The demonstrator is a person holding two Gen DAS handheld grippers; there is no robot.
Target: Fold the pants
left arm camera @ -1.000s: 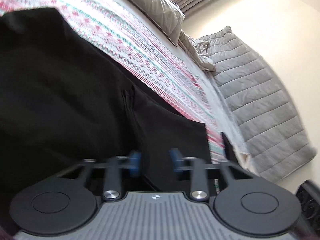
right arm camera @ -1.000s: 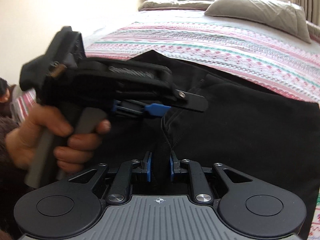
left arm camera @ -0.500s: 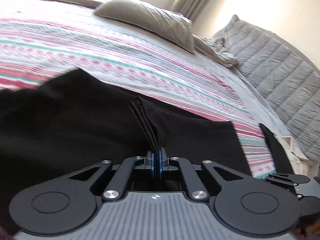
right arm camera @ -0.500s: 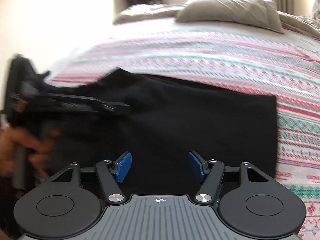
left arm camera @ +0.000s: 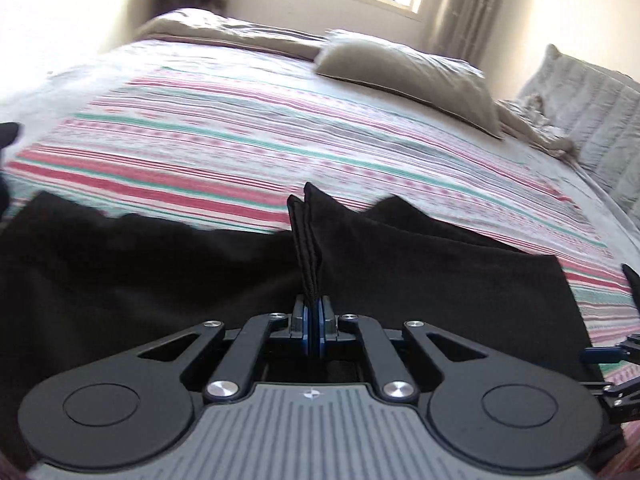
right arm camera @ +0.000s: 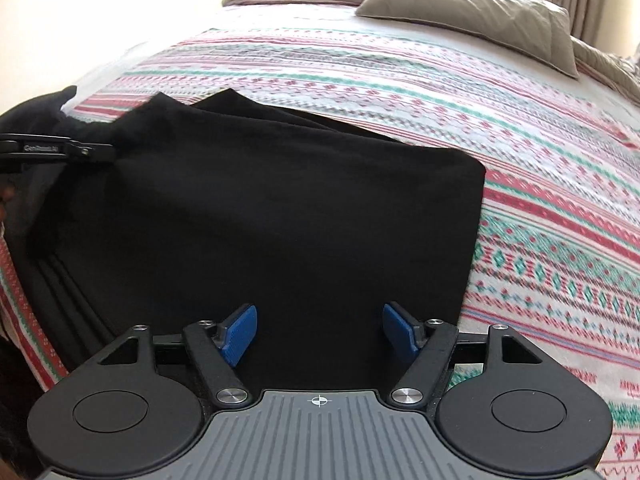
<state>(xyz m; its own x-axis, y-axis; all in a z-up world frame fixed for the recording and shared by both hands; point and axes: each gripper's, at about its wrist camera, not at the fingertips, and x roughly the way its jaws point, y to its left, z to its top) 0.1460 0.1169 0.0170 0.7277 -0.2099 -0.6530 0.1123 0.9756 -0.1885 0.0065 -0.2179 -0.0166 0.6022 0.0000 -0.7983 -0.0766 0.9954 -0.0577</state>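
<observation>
Black pants (right arm camera: 280, 216) lie folded on a striped bedspread (right arm camera: 520, 168). In the left wrist view my left gripper (left arm camera: 313, 320) is shut on a doubled hem of the pants (left arm camera: 420, 280), which stands up as a stitched ridge between the blue pads. In the right wrist view my right gripper (right arm camera: 318, 334) hovers over the near part of the pants, its jaws opening wide with nothing pinched; the blue pads (right arm camera: 239, 332) stand apart above the cloth. The left gripper (right arm camera: 56, 148) shows at the left edge of that view, holding the pants' far left corner.
A grey pillow (left arm camera: 408, 76) and a bunched brown blanket (left arm camera: 224, 32) lie at the head of the bed under a bright window. A quilted grey cover (left arm camera: 592, 112) sits at the right. The bedspread (left arm camera: 240, 148) beyond the pants is bare.
My left gripper closed on the pants' hem and swung round, lifting it. My right gripper let go of the fabric and its jaws spread wide, now above the flat folded pants.
</observation>
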